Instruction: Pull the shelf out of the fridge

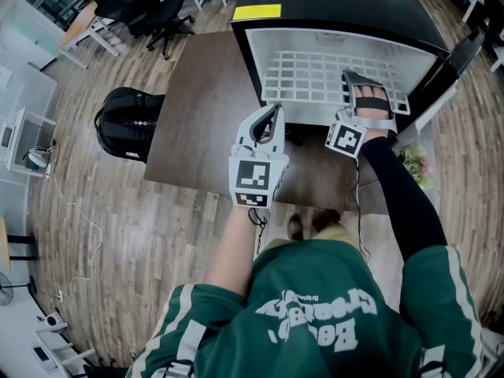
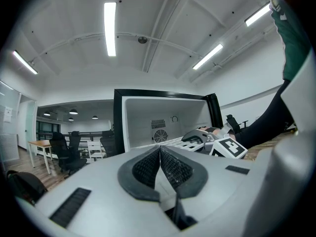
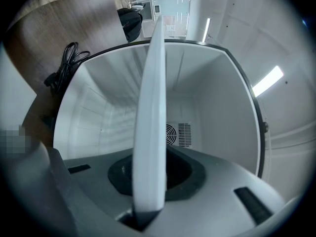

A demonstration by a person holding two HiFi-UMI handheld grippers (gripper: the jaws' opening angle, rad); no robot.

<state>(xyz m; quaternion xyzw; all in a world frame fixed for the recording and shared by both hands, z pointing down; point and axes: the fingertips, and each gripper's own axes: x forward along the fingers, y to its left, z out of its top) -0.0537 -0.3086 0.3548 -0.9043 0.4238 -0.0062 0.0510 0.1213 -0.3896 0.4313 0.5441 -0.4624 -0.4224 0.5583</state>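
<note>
the shelf (image 1: 311,77) sits mostly inside the fridge (image 1: 339,2) at upper centre, the right gripper (image 1: 361,85) apparently clamped on its front edge, left gripper (image 1: 272,115) closed and empty; the pull-out itself remains.

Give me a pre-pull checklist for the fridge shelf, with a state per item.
1. The fridge has its door open: ok, it is swung aside at the right.
2. The right tool is on the shelf: ok, the front edge sits between its jaws, toward the right end.
3. The shelf is unloaded: ok, nothing lies on the grid.
4. The left tool is free: ok, jaws together with nothing in them.
5. The pull path is open: cannot tell. In the head view the left tool hangs by the shelf's front left corner, and the heights are unreadable.
</note>
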